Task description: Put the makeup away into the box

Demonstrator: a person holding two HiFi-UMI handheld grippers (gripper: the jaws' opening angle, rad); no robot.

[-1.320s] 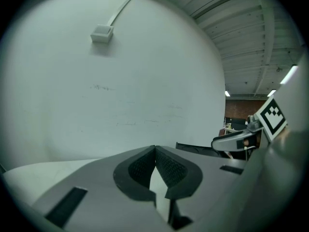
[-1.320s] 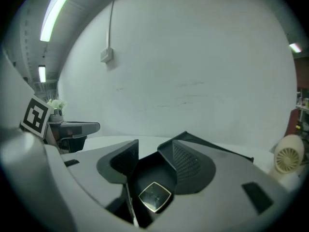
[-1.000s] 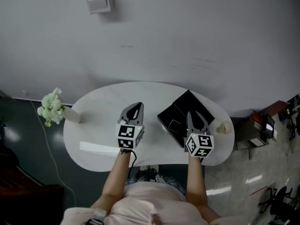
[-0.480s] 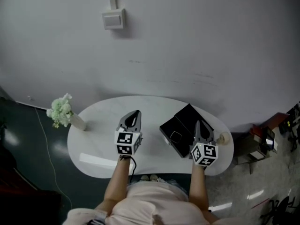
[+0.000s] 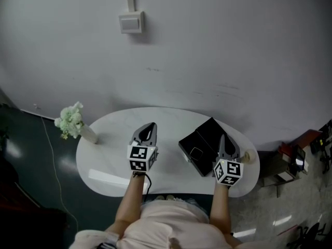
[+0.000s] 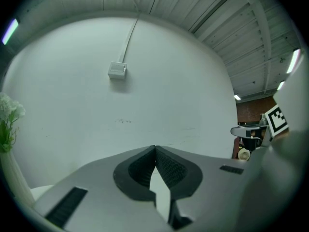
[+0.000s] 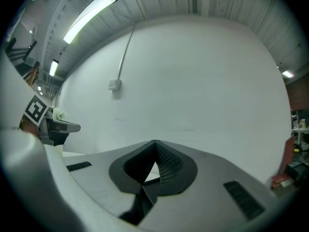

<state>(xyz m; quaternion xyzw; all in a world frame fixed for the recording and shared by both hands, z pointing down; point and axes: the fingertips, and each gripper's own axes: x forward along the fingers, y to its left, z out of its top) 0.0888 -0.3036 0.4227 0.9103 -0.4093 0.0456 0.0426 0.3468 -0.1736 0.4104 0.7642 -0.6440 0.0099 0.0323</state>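
A black box [image 5: 205, 145] lies on the right half of the white oval table [image 5: 116, 139], with a small pale-edged rectangle [image 5: 194, 152] in its near half. My left gripper [image 5: 151, 124] hovers over the table's middle, left of the box, and its jaws meet at the tips [image 6: 155, 148] with nothing between them. My right gripper [image 5: 222, 137] is over the box's right edge. It is also shut [image 7: 154, 142] and holds nothing. Both point level at the white wall. No other makeup shows clearly.
A vase of pale flowers [image 5: 72, 122] stands at the table's left end. A small cream object [image 5: 248, 156] sits at the right end, and a flat white strip [image 5: 106, 178] lies near the front edge. A switch box [image 5: 131, 22] hangs on the wall. Clutter [image 5: 295, 157] stands on the floor at right.
Both grippers have risen a little and now point at the wall. The right gripper's jaws have come together and it has drifted toward the box's right edge.
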